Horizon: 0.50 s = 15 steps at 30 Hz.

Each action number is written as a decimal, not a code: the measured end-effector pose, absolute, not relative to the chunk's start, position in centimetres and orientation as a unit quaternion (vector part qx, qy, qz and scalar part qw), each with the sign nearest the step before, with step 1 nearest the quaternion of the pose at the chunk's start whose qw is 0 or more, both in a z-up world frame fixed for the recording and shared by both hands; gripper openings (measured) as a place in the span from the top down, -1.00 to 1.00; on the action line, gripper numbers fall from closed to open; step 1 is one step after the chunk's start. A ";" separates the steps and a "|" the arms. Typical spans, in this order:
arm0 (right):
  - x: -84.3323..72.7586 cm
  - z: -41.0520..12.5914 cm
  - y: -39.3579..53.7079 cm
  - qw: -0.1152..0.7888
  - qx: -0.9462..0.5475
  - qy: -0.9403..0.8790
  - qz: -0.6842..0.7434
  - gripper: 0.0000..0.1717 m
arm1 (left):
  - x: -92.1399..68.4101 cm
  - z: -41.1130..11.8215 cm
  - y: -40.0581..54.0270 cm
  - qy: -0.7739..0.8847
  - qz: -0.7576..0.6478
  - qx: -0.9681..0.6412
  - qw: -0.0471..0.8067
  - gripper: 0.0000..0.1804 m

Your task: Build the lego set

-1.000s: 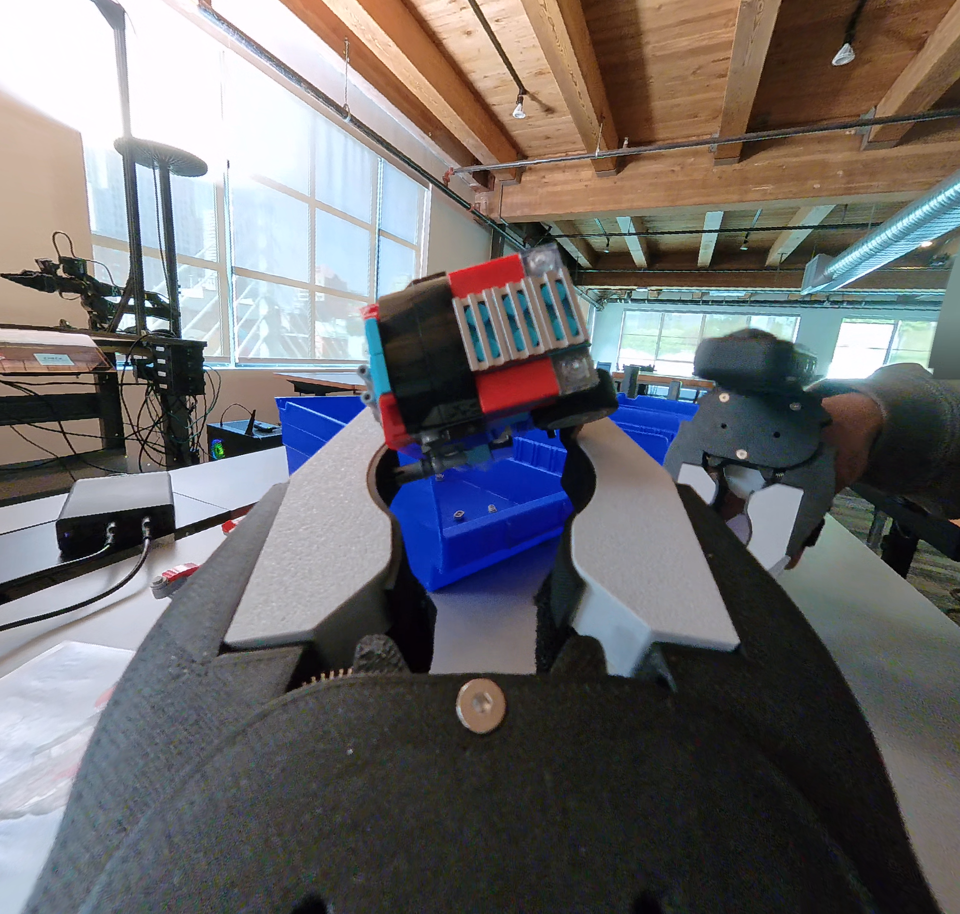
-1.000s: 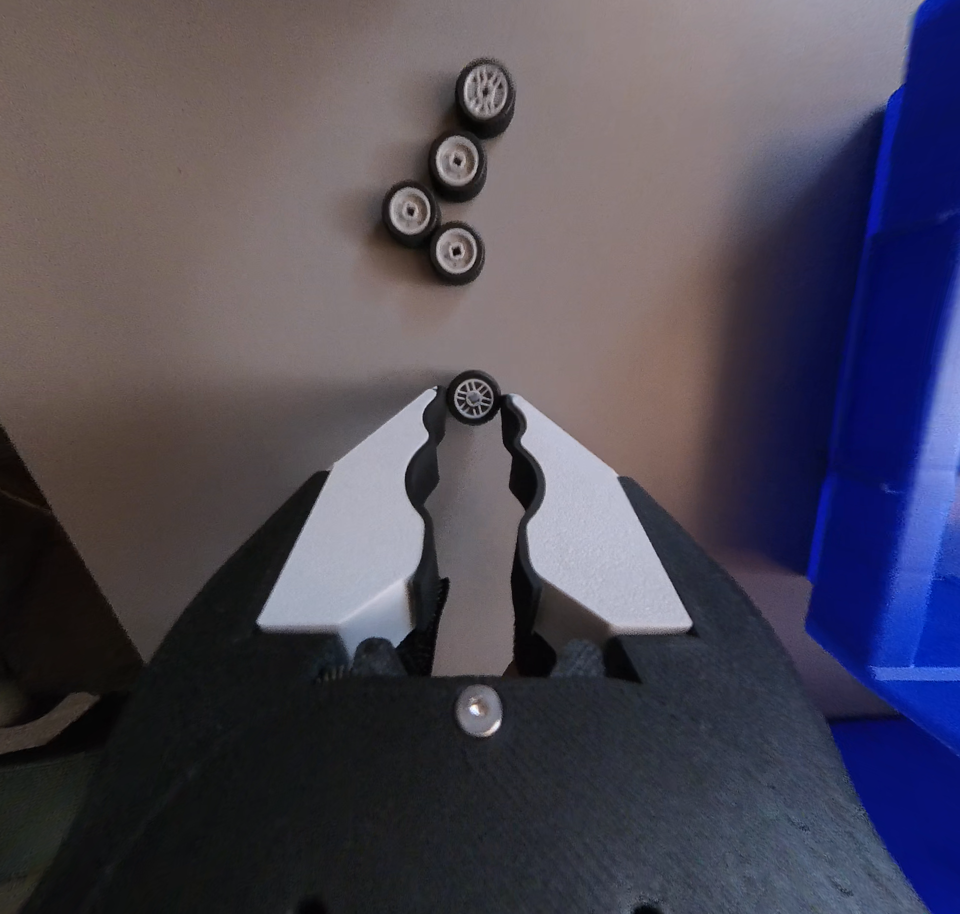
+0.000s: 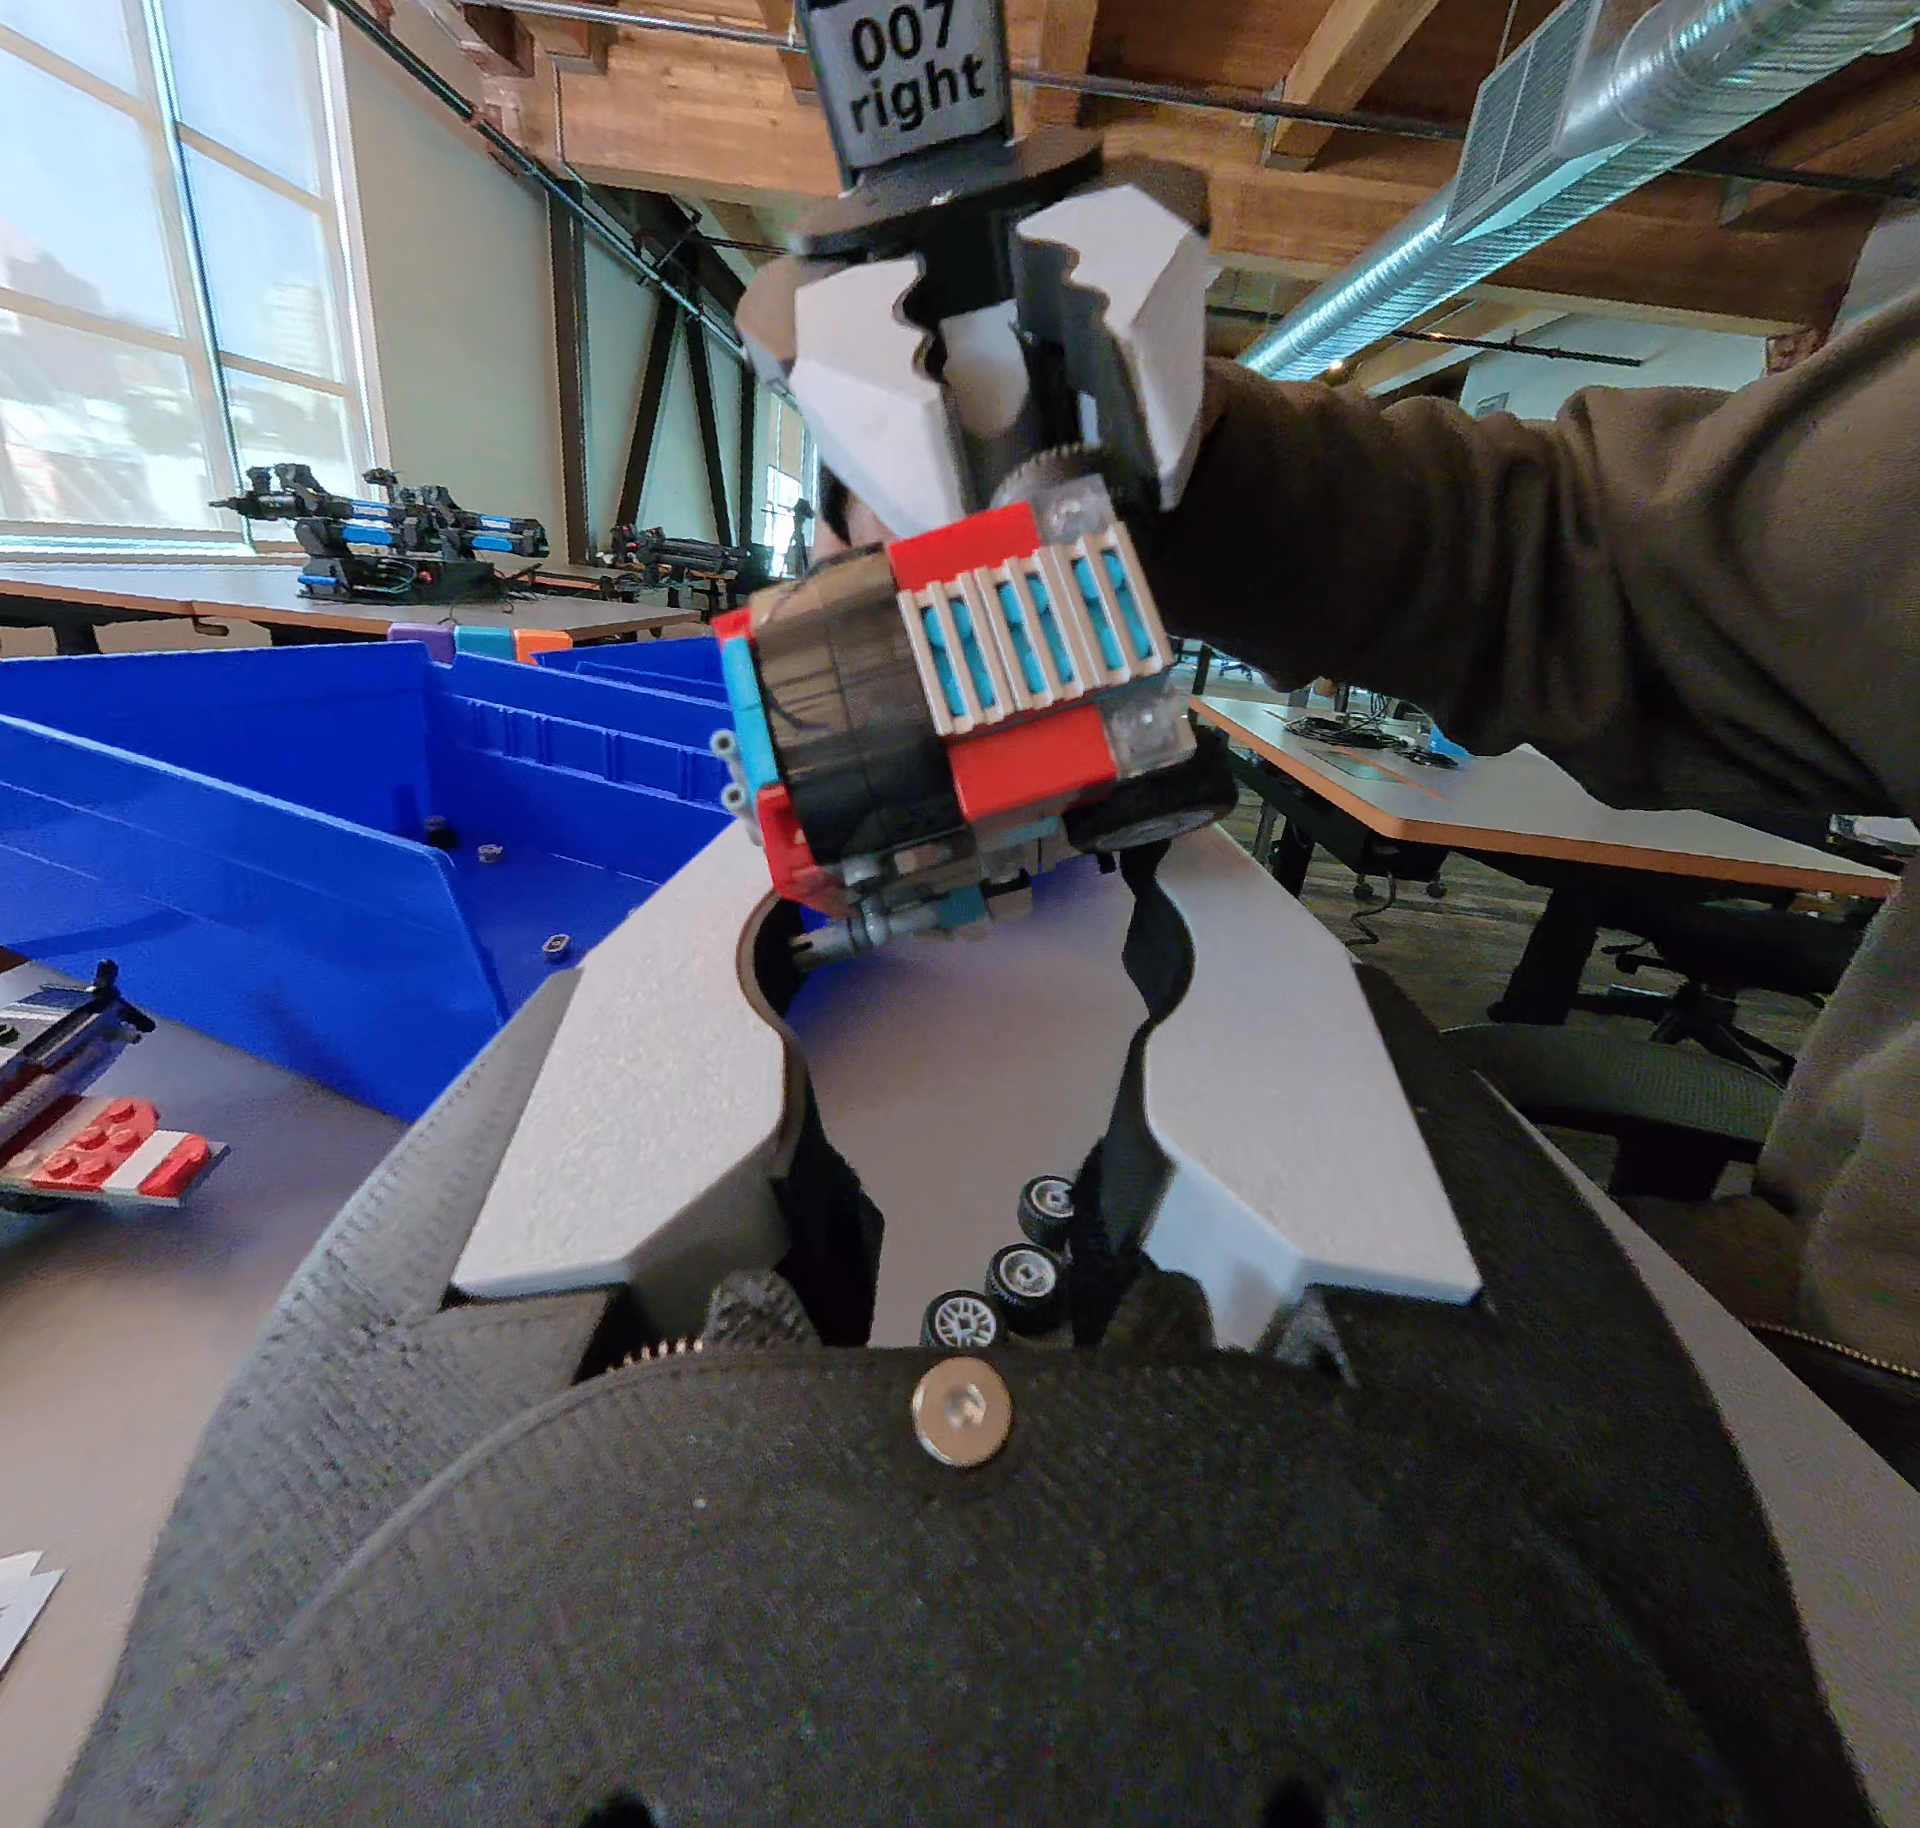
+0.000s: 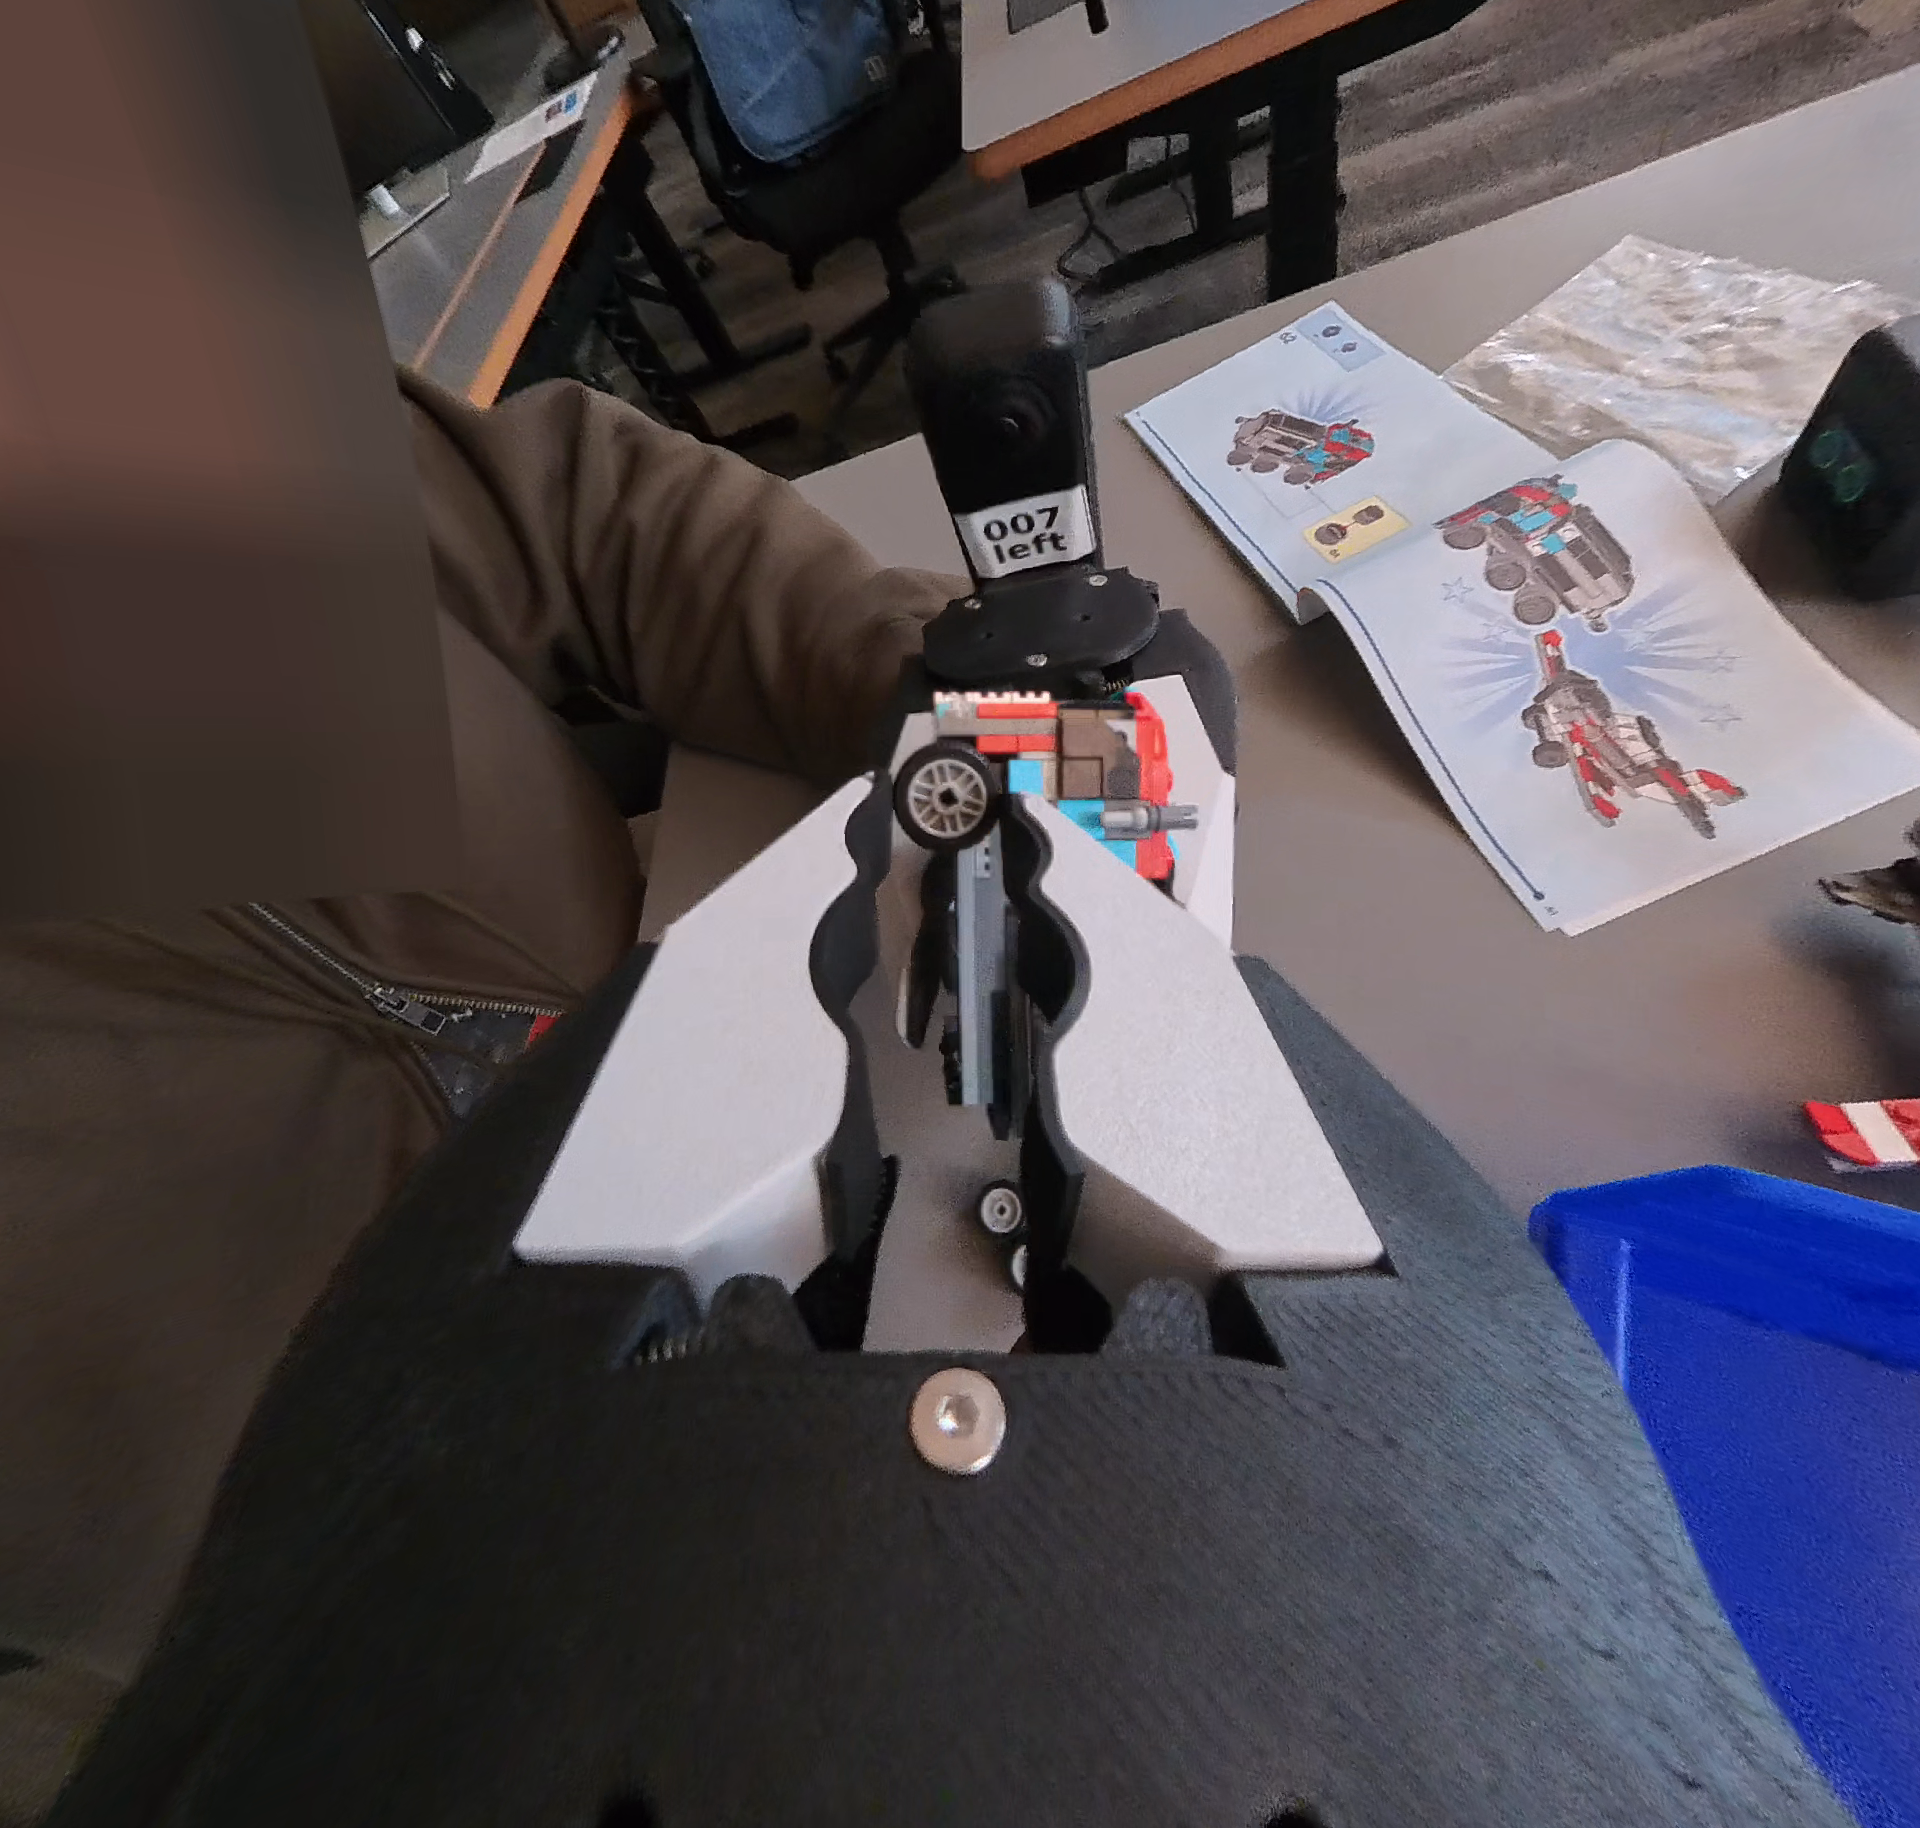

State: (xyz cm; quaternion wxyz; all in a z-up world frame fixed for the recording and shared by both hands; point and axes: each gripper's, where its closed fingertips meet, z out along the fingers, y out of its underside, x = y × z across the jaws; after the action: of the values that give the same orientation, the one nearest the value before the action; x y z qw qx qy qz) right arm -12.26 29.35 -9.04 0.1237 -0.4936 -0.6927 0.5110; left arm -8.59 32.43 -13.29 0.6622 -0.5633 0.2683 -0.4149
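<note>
Left tongs (image 3: 961, 879) grip a red, black and blue brick-built truck cab (image 3: 935, 708); right tongs (image 4: 951, 791), narrow, clamp a spoked wheel (image 4: 945, 793) against it above the bench (image 4: 1403, 947).

The toy truck (image 3: 956, 708) is red, black and turquoise, with a white slatted grille over turquoise. The wheel (image 4: 945, 794) in the right claw (image 4: 951, 802) has a black tyre and grey spoked hub. The bins (image 3: 312, 843) are blue, the desk (image 4: 1403, 999) grey, and both claws' fingers (image 3: 644, 1082) are white with black pads.
</note>
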 end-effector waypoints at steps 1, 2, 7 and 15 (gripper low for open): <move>-12.3 -9.3 29.4 0.119 -0.495 -0.692 0.512 0.75 | -8.6 -13.3 32.4 0.269 -0.416 -0.563 0.662 0.32; -12.2 -9.5 29.4 0.116 -0.495 -0.692 0.512 0.75 | -8.5 -13.3 32.4 0.270 -0.416 -0.564 0.660 0.32; -12.3 -9.7 29.3 0.112 -0.492 -0.695 0.512 0.75 | -8.4 -13.4 32.4 0.272 -0.420 -0.567 0.655 0.32; -12.2 -10.3 29.9 0.113 -0.502 -0.707 0.485 0.75 | -8.6 -14.5 33.2 0.263 -0.405 -0.599 0.638 0.33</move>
State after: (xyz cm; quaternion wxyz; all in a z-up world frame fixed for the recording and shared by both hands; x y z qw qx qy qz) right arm -12.15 29.86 -10.34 0.1129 -0.5020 -0.7068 0.4854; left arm -8.57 33.19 -14.50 0.6384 -0.5993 0.2627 -0.4052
